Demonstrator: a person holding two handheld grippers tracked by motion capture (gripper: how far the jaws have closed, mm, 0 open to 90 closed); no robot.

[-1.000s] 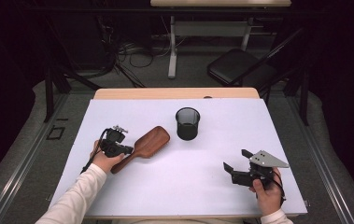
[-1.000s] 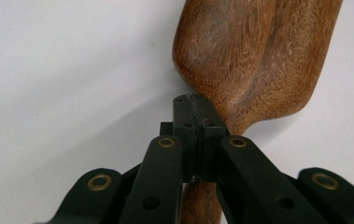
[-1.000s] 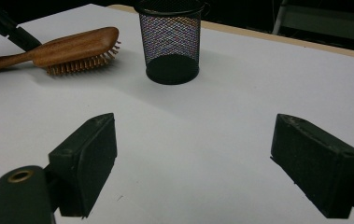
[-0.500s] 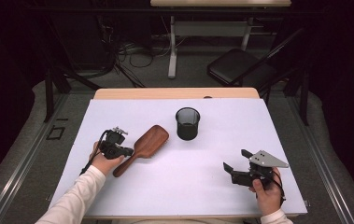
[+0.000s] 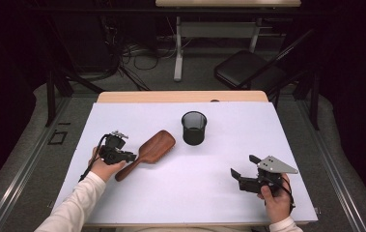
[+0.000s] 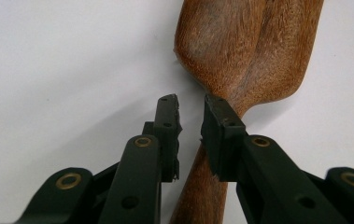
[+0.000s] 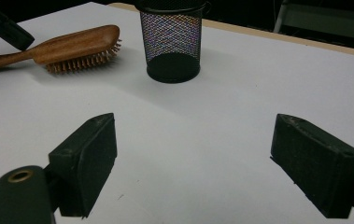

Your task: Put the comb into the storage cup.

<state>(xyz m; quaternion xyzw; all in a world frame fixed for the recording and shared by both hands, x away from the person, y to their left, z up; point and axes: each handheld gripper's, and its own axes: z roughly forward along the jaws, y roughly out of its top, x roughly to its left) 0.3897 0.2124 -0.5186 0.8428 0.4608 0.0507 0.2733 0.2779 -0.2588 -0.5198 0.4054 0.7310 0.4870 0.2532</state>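
White sheeting covers the counter (image 5: 171, 203), dark room beyond, and the wooden hairbrush (image 5: 155, 145) lies bristles down left of centre, handle angled toward the near left. Just right of it and farther back stands the black mesh cup (image 5: 193, 127). The left gripper (image 6: 191, 109) straddles the brush's narrow neck; its jaws have just been opening, one pad apparently touching the wood, the other standing off with a sliver of gap. The risk as I read it: a lift now leaves the brush behind, or drags the head into the cup. The right gripper (image 7: 193, 158) waits near right, wide open, holding nothing.
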